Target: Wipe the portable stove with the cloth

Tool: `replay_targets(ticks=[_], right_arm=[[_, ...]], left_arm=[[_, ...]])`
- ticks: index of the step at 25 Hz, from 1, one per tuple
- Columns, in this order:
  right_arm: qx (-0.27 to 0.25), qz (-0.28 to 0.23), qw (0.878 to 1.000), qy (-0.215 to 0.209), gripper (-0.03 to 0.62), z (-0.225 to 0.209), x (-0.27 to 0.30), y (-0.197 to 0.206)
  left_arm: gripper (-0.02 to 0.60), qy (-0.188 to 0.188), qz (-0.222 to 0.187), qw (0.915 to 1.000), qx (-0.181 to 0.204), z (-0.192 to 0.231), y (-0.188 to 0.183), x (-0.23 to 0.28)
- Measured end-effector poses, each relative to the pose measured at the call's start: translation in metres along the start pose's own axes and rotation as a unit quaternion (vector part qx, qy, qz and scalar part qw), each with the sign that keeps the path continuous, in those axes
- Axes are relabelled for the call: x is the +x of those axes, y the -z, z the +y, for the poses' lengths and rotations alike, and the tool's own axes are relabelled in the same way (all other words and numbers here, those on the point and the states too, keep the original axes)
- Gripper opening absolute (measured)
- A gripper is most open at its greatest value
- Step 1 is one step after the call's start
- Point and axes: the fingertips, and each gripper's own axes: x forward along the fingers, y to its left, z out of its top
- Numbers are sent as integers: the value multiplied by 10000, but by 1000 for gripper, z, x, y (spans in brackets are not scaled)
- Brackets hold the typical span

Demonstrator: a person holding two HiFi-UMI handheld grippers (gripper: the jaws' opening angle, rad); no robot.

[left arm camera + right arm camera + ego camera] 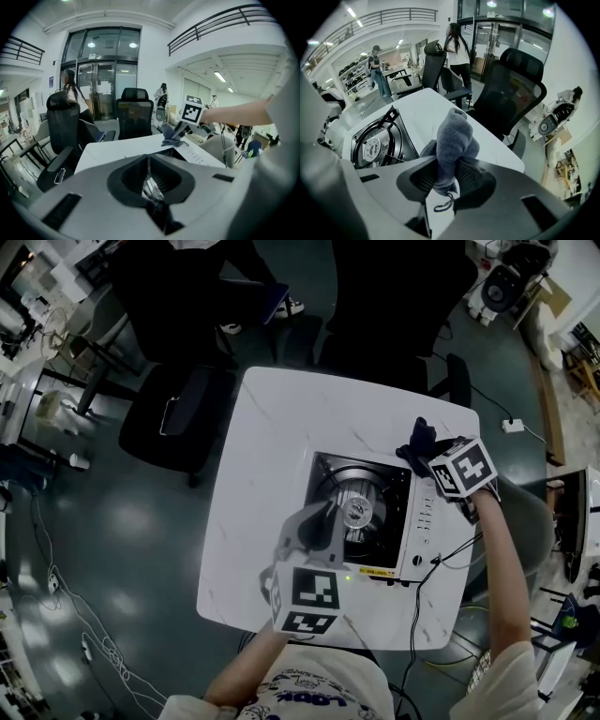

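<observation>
The portable stove [392, 491] sits on the right half of the white table [272, 427], black top and round burner up, white control strip on its right side. My right gripper [424, 452] is shut on the dark grey cloth [418, 439] at the stove's far right corner. In the right gripper view the cloth [452, 138] bulges up between the jaws of the right gripper [445, 174], with the stove [377, 140] to the left. My left gripper [328, 518] hovers over the stove's near left part, jaws together, nothing clearly held. The left gripper view shows the cloth [169, 137] ahead.
Black office chairs [178, 418] stand at the table's far and left sides. A thin cable [441, 559] runs off the stove's near right corner over the table edge. People stand far off in the room [457, 42].
</observation>
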Motion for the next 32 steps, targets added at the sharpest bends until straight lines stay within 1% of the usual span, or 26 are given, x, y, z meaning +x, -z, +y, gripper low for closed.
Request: replay_targets(ticks=[8,10,15,18,21,26,32], right_arm=[[39,83,9993,357,109,-20,-12,28],[124,48,9990,418,109,-24,-14,34],[584,-104,9968,527,109,-34,-18,46],[895,-188,9936,662,109,-40,-20,55],[1102,-202,9904,815,109,-45,-20,69],[1429,-394,9849,892,109,-45,-21,78],[1953,-494,9735,1086,109,-49,-18,93]], left_arm=[[31,126,34,9999,79,-16,-1,2],[31,153,34,9998,126,-21,-2,4],[31,232,59,9994,253,-30,-2,5],[31,263,73,9992,278,-35,-1,7],[31,317,64,9990,303,-41,-3,8],[31,416,80,9985,356,-51,-2,9],[31,431,100,9984,355,-54,1,7]])
